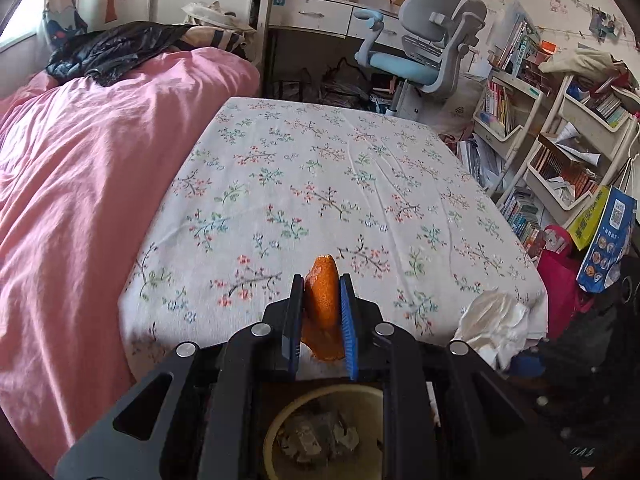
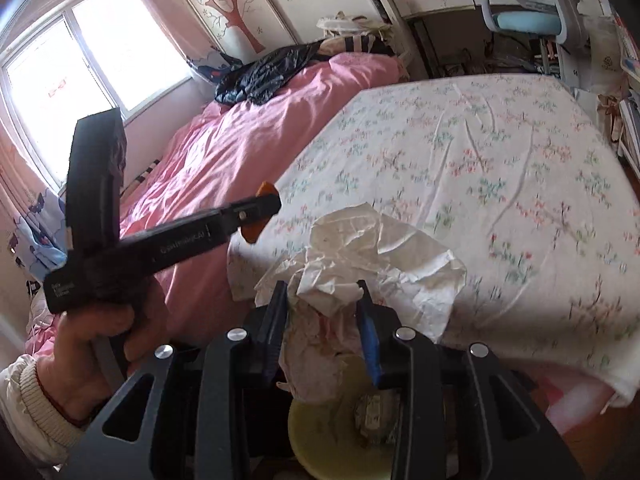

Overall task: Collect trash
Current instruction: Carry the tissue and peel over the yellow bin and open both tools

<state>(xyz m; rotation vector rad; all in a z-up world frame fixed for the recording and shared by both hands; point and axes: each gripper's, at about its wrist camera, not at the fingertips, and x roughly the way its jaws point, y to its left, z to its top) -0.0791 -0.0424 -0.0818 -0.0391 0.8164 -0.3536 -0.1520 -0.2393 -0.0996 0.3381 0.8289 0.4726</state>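
My left gripper [image 1: 320,284] is shut on an orange peel [image 1: 322,308] and holds it above the near edge of the floral table [image 1: 320,168]. The right wrist view shows that gripper [image 2: 264,204] from the side with the peel [image 2: 256,232] in it. My right gripper [image 2: 322,300] is shut on crumpled white tissue paper [image 2: 372,252], which also shows in the left wrist view [image 1: 492,320] at the table's near right corner. A yellow-rimmed bin [image 1: 320,432] with trash in it stands below both grippers, and it also shows in the right wrist view [image 2: 332,436].
A bed with a pink duvet [image 1: 80,184] lies left of the table, with a black jacket [image 1: 116,50] on it. A grey and blue desk chair [image 1: 420,52] stands beyond the table. Bookshelves [image 1: 560,140] and bags [image 1: 604,236] crowd the right side.
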